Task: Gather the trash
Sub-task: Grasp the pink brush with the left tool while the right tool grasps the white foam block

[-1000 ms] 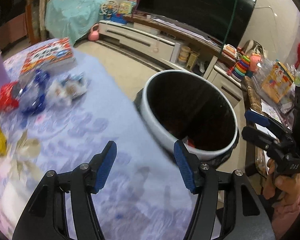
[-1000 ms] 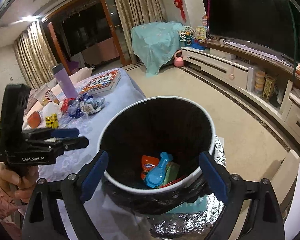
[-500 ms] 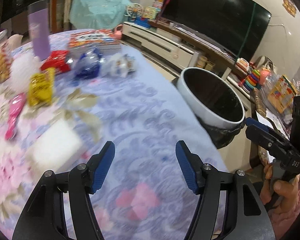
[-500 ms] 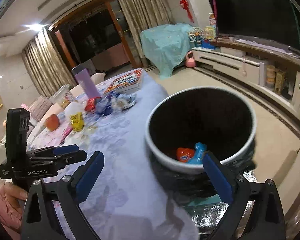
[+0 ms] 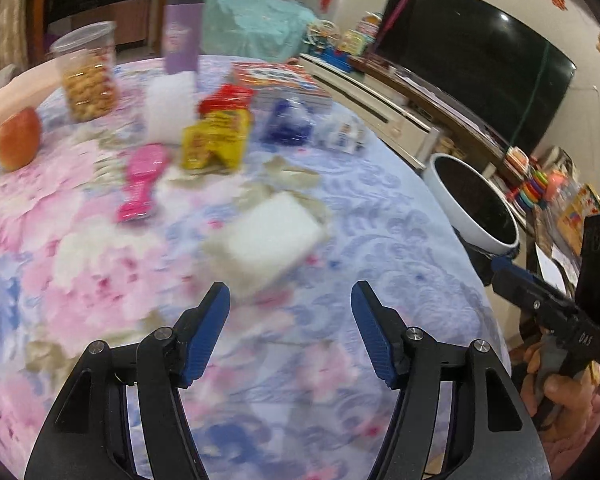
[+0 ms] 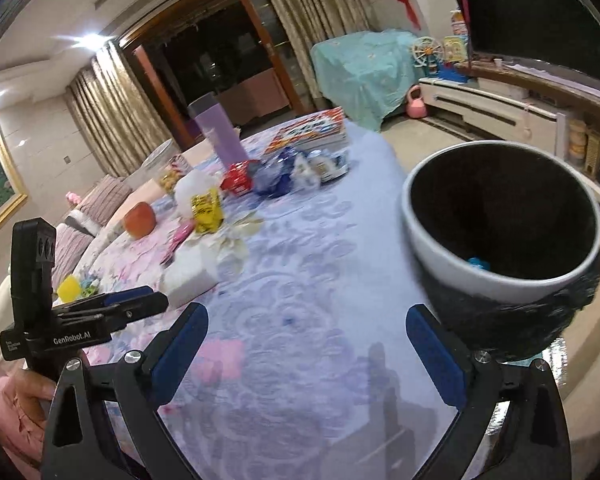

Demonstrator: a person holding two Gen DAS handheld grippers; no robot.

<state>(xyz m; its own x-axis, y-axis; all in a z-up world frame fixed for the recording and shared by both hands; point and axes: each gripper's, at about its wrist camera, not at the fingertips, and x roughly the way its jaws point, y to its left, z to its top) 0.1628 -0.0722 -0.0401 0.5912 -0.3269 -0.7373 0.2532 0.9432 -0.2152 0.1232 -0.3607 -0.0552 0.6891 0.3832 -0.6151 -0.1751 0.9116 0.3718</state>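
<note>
Trash lies on the flowered tablecloth [image 5: 380, 208]: a yellow wrapper [image 5: 216, 140], a pink wrapper [image 5: 140, 184], a red packet [image 5: 226, 100], a blue wrapper [image 5: 288, 120] and a small white wrapper [image 5: 340, 132]. My left gripper [image 5: 290, 312] hangs open over the cloth, with a blurred white block [image 5: 268, 236] just beyond its tips. The white bin [image 6: 440, 248] with a black liner stands off the table's right edge and holds a blue item [image 6: 478, 263]. Beside the bin my right gripper [image 6: 306, 320] is open and empty. The left gripper [image 6: 156, 300] shows at that view's left.
An apple [image 5: 18, 144], a clear jar of snacks [image 5: 88, 80], a purple bottle [image 5: 180, 36] and a colourful book [image 5: 276, 76] stand at the table's far side. A TV cabinet [image 5: 380, 100] and shelves of toys line the wall behind the bin.
Both views have swung left, away from the bin and over the table. The bin has slid to the right of each view and the wrappers have come closer. Both grippers stay open and empty.
</note>
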